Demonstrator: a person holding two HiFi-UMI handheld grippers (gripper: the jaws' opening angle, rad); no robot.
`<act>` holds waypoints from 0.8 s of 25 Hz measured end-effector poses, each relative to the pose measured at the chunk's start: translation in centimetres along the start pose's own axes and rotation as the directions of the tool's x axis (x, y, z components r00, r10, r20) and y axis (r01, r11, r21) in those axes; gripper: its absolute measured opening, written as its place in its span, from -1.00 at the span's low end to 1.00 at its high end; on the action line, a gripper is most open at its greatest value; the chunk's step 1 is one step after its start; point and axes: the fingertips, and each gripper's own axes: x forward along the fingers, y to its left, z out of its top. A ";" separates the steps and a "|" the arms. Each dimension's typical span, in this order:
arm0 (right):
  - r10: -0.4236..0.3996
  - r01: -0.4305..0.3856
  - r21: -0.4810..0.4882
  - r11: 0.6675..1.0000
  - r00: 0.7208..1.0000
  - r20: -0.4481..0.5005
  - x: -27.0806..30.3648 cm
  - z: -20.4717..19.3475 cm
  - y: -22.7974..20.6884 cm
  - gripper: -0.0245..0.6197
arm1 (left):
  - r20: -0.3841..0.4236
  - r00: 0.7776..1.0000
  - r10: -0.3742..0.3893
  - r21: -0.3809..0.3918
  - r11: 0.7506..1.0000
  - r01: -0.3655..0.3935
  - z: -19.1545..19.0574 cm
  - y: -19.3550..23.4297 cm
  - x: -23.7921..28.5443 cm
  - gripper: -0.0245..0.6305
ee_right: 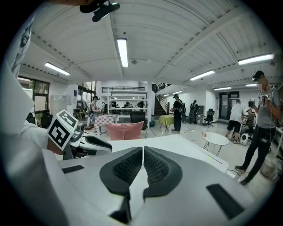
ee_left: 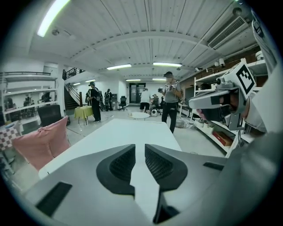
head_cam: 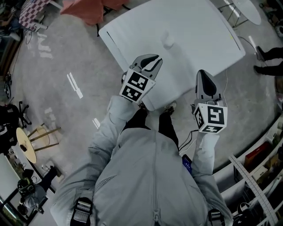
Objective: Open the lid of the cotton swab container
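A small pale container [head_cam: 168,41], too faint to make out in detail, stands near the middle of the white table [head_cam: 199,26] in the head view. It shows in neither gripper view. My left gripper [head_cam: 152,59] hovers over the table's near edge, a short way short of the container and to its left. Its jaws [ee_left: 140,148] stand a narrow slit apart, with only bare tabletop showing between them. My right gripper [head_cam: 202,74] hangs at the table's near right side. Its pads [ee_right: 143,150] meet at the tips with nothing held.
A pink cushion [ee_left: 42,143] lies beyond the table's far end, also seen as the pink cushion [head_cam: 88,11]. Shelving [head_cam: 261,163] runs along my right. Several people [ee_left: 170,103] stand farther back in the room. A small round table [ee_right: 216,139] sits off to the right.
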 end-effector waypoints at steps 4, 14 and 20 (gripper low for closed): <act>0.022 -0.021 0.038 0.999 0.999 -0.030 1.1 -2.2 -1.1 -0.81 | -0.050 0.998 0.040 -0.038 0.998 -0.042 -1.8 1.6 1.8 -0.48; 0.040 -0.027 0.126 0.992 0.994 -0.105 3.2 -6.0 -3.2 -0.81 | -0.093 0.988 0.123 -0.233 0.962 -0.141 -6.2 4.1 8.6 -0.19; 0.086 -0.073 0.096 0.993 0.986 -0.143 4.3 -7.4 -2.7 -0.81 | -0.128 0.986 0.108 -0.239 0.961 -0.136 -7.6 4.5 12.2 -0.14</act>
